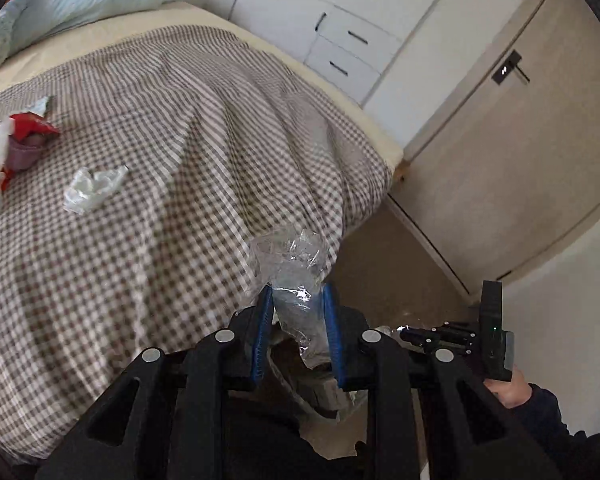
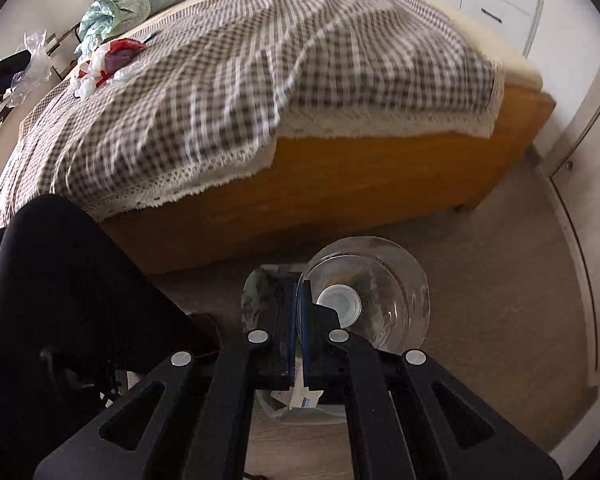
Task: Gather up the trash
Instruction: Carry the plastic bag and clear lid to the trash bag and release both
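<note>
beside the bed (image 2: 340, 176), the left gripper (image 1: 298, 300) pinches crumpled clear plastic (image 1: 290, 256) and the right gripper (image 2: 299, 312) clamps a clear lid's (image 2: 380, 280) rim, probably for binning; more wrappers (image 1: 92, 188) remain on the bed.

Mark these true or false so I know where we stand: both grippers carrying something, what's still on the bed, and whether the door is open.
1. The left gripper is shut on crumpled clear plastic. True.
2. The right gripper is empty with its jaws wide apart. False: the jaws are shut on the rim of a clear plastic container.
3. A red and white wrapper lies on the checked bedspread. True.
4. The bedspread holds no other trash. False: a white crumpled piece lies near the wrapper.
5. The door stands open. False: it looks closed.
</note>
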{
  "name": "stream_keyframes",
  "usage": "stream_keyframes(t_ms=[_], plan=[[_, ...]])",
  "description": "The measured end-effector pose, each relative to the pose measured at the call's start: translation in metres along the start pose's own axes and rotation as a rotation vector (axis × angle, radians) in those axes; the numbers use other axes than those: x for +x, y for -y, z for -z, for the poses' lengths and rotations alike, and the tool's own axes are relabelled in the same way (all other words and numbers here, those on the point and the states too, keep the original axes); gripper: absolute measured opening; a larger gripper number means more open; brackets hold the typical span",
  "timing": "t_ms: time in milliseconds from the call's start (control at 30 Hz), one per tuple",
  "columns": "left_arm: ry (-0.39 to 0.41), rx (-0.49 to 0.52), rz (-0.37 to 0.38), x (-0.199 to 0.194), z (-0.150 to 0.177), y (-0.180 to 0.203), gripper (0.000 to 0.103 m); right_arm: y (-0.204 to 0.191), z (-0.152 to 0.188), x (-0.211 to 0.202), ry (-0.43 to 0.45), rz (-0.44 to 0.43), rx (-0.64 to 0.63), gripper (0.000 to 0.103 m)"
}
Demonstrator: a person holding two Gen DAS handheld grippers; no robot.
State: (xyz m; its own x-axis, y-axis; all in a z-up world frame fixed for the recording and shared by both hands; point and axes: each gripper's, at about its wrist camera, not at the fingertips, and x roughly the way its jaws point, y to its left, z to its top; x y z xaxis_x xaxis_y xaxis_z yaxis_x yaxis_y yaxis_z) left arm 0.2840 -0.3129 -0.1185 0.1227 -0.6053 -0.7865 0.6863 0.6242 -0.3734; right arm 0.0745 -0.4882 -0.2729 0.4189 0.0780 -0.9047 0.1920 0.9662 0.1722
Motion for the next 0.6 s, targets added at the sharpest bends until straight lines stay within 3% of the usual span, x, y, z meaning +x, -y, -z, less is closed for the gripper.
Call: stream_keyframes(t_ms=[267, 467, 533, 567, 600], plan=[[-0.199, 0.016, -0.020, 0.082, 0.016, 0.019, 0.023, -0.013, 0.020, 0.073, -0.063, -0.125, 0.048, 0.002], [-0.266, 0.017, -0.017, 0.114, 0.024, 0.024, 0.023, -0.027, 0.012, 0.129, -0.048, -0.097, 0.063, 0.003], [-0.284, 0.026, -0.016, 0.122, 0.028, 0.028, 0.023, -0.026, 0.007, 0.156, -0.092, -0.104, 0.080, 0.003], [-0.291, 0.030, -0.013, 0.124, 0.028, 0.029, 0.023, -0.024, 0.003, 0.168, -0.122, -0.113, 0.092, 0.004], [-0.298, 0.031, -0.015, 0.128, 0.029, 0.030, 0.023, -0.021, 0.001, 0.176, -0.144, -0.142, 0.114, 0.013]])
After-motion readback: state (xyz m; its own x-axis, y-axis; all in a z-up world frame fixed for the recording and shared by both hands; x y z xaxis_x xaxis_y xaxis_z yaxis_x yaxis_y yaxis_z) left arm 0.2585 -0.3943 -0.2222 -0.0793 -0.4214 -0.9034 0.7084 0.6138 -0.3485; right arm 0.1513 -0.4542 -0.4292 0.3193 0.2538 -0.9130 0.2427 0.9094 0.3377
